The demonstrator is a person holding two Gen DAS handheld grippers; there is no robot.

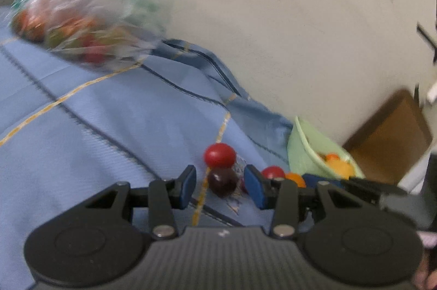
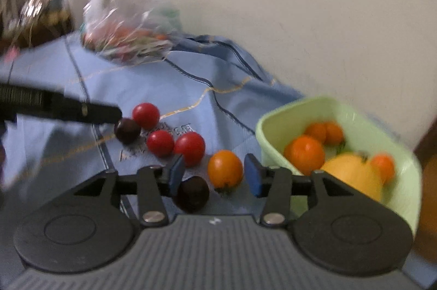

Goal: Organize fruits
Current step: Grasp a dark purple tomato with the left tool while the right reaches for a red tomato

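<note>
Left wrist view. Your left gripper points down at the blue cloth; its blue pads stand apart around a dark cherry without pressing it. A red tomato lies just past the tips, touching the cherry. Ahead to the right, the green bowl holds orange fruit. Far ahead to the left lies a clear bag of fruit.

Right wrist view. Your right gripper tilts down, jaws spread, gripping nothing. An orange tomato sits between the tips, clear of both pads; a second dark cherry rests against the left pad. Two red tomatoes lie just ahead to the left. The green bowl stands just to the right.
</note>
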